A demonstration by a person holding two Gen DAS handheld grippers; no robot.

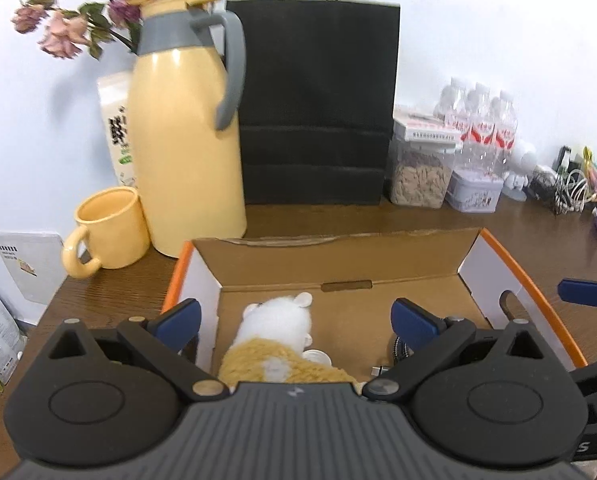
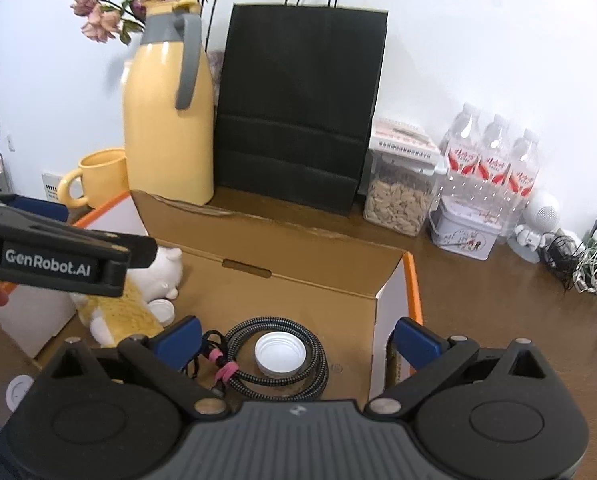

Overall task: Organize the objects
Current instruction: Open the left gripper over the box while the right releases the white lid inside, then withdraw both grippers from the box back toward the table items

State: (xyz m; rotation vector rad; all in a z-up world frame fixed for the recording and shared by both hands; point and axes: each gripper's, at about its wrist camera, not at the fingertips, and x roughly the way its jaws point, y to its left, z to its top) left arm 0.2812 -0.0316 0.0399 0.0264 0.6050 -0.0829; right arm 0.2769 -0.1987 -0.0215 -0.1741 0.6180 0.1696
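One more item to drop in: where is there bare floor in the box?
Bare cardboard lies in the box along its far wall, beyond the coiled cable and right of the plush toy. The near part is crowded: the cable rings a white lid, with a smaller cap beside the toy.

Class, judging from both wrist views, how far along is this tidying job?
Done: the plush toy, coiled cable and two white lids already lie inside the box. In hand: nothing; the left gripper and right gripper are open and empty. Left: unclear; another white lid lies outside the box.
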